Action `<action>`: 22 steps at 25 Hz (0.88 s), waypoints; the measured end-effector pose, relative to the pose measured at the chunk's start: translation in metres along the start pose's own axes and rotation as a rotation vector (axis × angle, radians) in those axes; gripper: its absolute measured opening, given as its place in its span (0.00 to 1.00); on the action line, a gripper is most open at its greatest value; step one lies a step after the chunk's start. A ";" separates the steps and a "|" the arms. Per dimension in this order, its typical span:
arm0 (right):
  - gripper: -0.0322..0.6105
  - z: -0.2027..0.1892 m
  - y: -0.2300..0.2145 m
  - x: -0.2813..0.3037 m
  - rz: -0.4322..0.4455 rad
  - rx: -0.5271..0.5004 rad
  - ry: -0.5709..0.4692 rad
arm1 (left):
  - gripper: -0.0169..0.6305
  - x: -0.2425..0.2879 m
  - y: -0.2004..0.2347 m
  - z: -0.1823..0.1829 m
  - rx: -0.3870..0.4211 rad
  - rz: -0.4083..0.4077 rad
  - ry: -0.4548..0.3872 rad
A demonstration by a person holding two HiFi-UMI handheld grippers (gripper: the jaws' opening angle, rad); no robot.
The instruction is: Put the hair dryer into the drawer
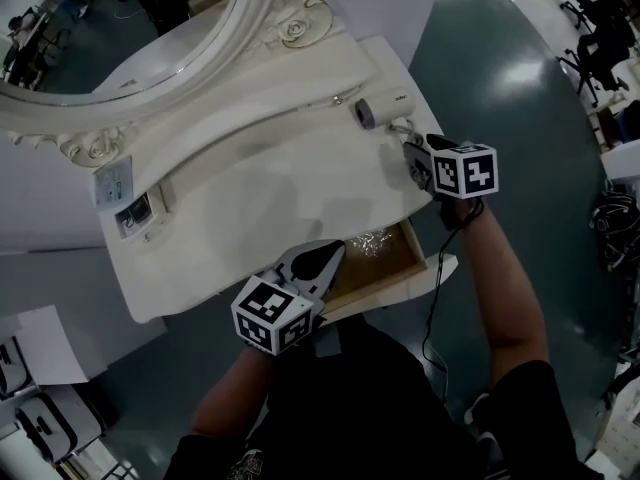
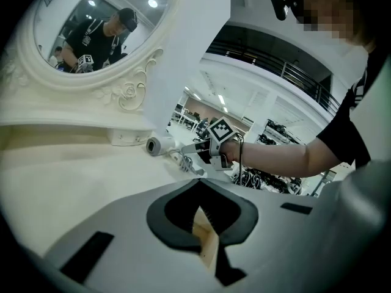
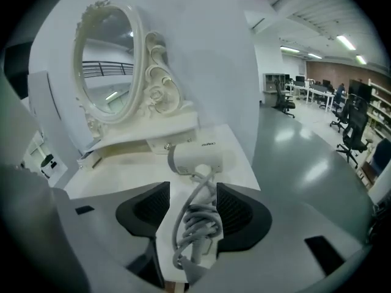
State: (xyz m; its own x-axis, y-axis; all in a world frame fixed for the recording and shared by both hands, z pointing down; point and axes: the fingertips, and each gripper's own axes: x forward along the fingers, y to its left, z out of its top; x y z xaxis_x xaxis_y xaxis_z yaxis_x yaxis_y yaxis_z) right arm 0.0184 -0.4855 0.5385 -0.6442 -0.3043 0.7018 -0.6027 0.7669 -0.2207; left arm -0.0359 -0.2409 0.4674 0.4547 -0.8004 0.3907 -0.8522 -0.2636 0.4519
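Hair dryer [image 1: 383,109] not stowed yet, lies at 1 o'clock on tabletop [image 1: 250,203]. My right gripper [image 3: 188,211] jaws spread around its handle and cord. Left gripper [image 2: 204,227] pinches open drawer [image 1: 392,260] edge at 6 o'clock. Grab and transfer still to do

Dressing table [image 1: 250,198]: cream all over, plain top. Mirror frame [image 1: 290,23]: same cream, carved scroll and rosette pattern. Hair dryer [image 1: 383,106]: white body, grey nozzle end, small dark lettering on the side. Cord [image 3: 198,221]: light grey, bundled in coils. Drawer [image 1: 385,258]: tan wood inside, cream front. Left gripper [image 1: 318,263]: pale grey shell, black pads; its cube is white with black square markers. Right gripper [image 1: 412,158]: same grey and black, same black-on-white marker cube. Floor [image 1: 500,68]: dark grey-green, glossy with white light spots. Shirt [image 1: 380,398]: black. Wall panel [image 3: 201,41]: plain white.
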 end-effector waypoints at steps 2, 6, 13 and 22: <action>0.43 0.000 -0.007 0.012 -0.017 -0.022 0.052 | 0.03 -0.002 0.004 0.000 -0.007 0.012 -0.002; 0.43 0.001 -0.018 0.035 -0.037 -0.055 0.138 | 0.03 -0.007 0.014 0.000 -0.023 0.041 -0.005; 0.43 0.000 -0.025 0.076 -0.047 -0.128 0.273 | 0.03 -0.016 0.029 -0.001 -0.055 0.095 -0.009; 0.39 -0.017 -0.026 0.091 -0.079 -0.165 0.352 | 0.03 -0.017 0.036 -0.005 -0.079 0.111 -0.014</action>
State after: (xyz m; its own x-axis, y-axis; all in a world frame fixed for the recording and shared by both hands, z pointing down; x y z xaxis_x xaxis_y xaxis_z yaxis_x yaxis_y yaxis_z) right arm -0.0168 -0.5234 0.6191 -0.3805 -0.1760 0.9079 -0.5422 0.8377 -0.0649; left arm -0.0730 -0.2345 0.4809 0.3549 -0.8297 0.4308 -0.8736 -0.1301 0.4689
